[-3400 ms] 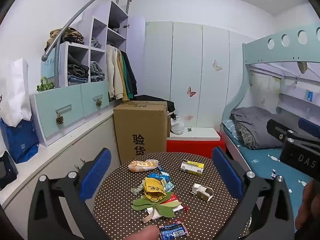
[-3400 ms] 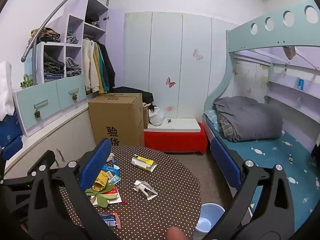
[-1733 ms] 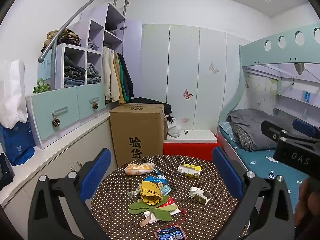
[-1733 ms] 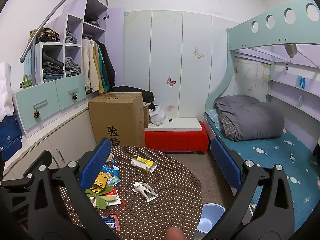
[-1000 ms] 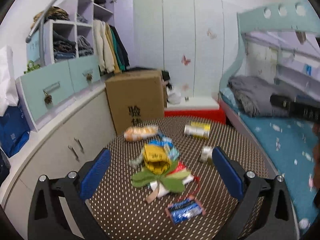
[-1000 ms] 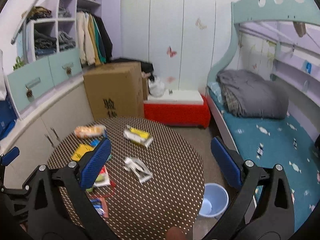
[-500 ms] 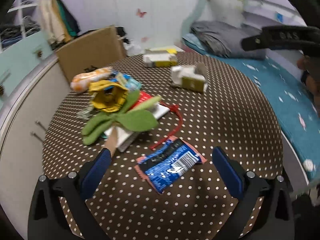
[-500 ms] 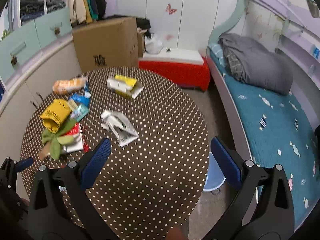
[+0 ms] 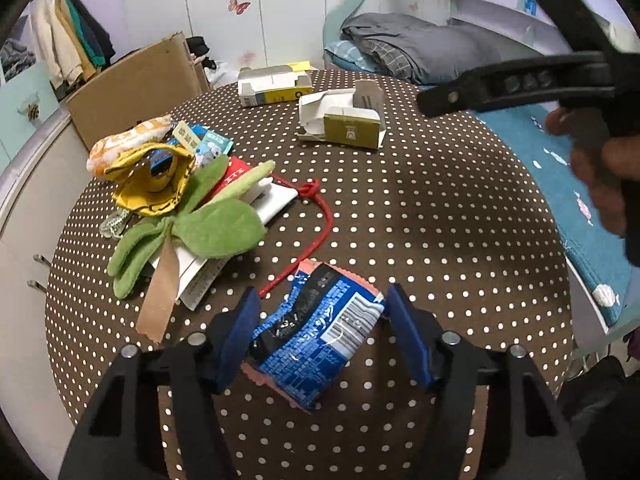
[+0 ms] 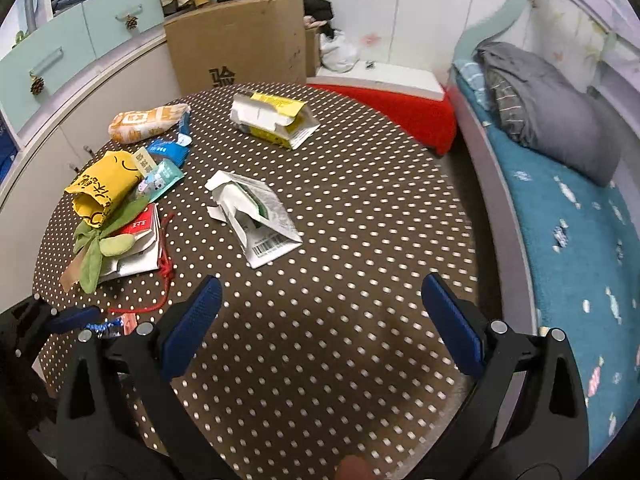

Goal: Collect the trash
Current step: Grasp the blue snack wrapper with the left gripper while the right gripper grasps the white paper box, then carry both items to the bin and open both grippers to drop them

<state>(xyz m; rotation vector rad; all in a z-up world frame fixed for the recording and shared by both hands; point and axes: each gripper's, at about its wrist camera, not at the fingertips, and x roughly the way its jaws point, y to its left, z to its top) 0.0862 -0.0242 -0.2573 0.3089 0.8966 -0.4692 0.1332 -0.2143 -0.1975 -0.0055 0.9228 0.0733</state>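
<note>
You are straddling the blue snack wrapper (image 9: 316, 334) with the left gripper (image 9: 318, 334), angled down at the dotted table (image 9: 440, 220). The wrapper is lying flat at 6 o'clock on the tabletop, nearest your edge, likely why it is being taken first. The jaws are closing, about half spread. The left pad is reaching the wrapper's edge and the right pad is sitting just beside its corner, so nothing is pinched yet. A red cord (image 9: 320, 220) is running off at 12 o'clock from the wrapper, close enough to snag.

You are holding the right gripper (image 10: 320, 320) spread wide over bare table, gripping nothing. It is lining up toward the torn white carton (image 10: 256, 216) at 12 o'clock, well apart from the pads.

Farther out, the yellow pouch (image 10: 102, 186) and green felt piece (image 9: 216, 228) are heaping at 10 o'clock beside the orange bag (image 10: 146, 124). The yellow-and-white box (image 10: 274, 122) is resting at the far rim at 12 o'clock. The cardboard box (image 10: 240, 40) is standing beyond.
</note>
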